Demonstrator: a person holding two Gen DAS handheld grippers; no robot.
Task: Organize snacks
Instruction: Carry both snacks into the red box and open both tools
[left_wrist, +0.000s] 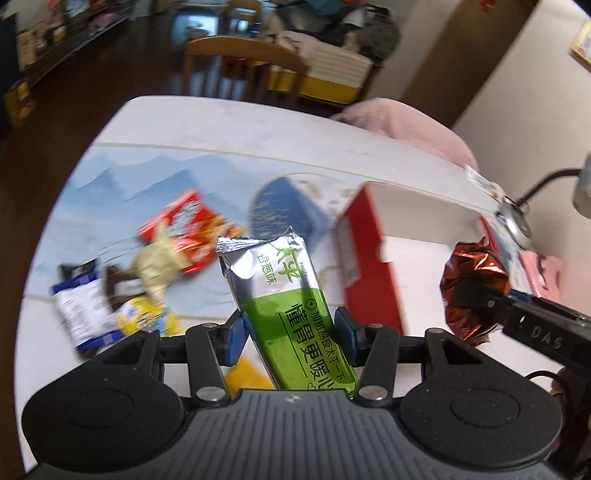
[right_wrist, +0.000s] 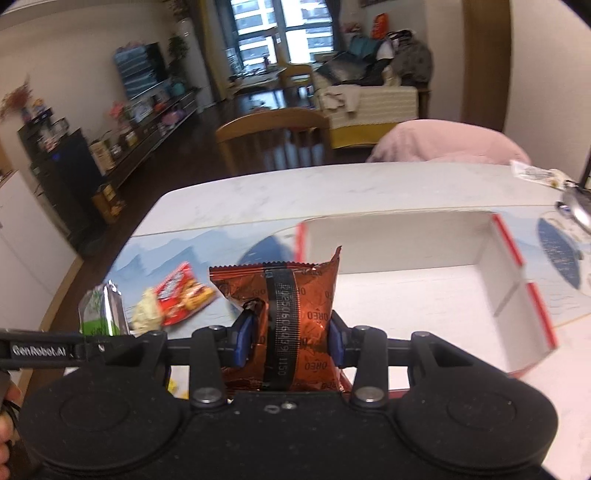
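Note:
My left gripper (left_wrist: 290, 332) is shut on a green and silver cracker pack (left_wrist: 284, 295), held above the table. My right gripper (right_wrist: 291, 339) is shut on a brown Oreo pack (right_wrist: 291, 299), held near the front left corner of the red and white box (right_wrist: 509, 295). The Oreo pack also shows in the left wrist view (left_wrist: 469, 280), with the box (left_wrist: 369, 258) between the two grippers. The cracker pack shows at the left in the right wrist view (right_wrist: 99, 310).
Loose snacks lie on the blue mat: a red pack (left_wrist: 184, 229), a cream pack (left_wrist: 159, 262), a blue and white pack (left_wrist: 81, 306), a yellow pack (left_wrist: 144, 314). A wooden chair (right_wrist: 273, 140) and a pink cushion (right_wrist: 450, 144) stand beyond the table.

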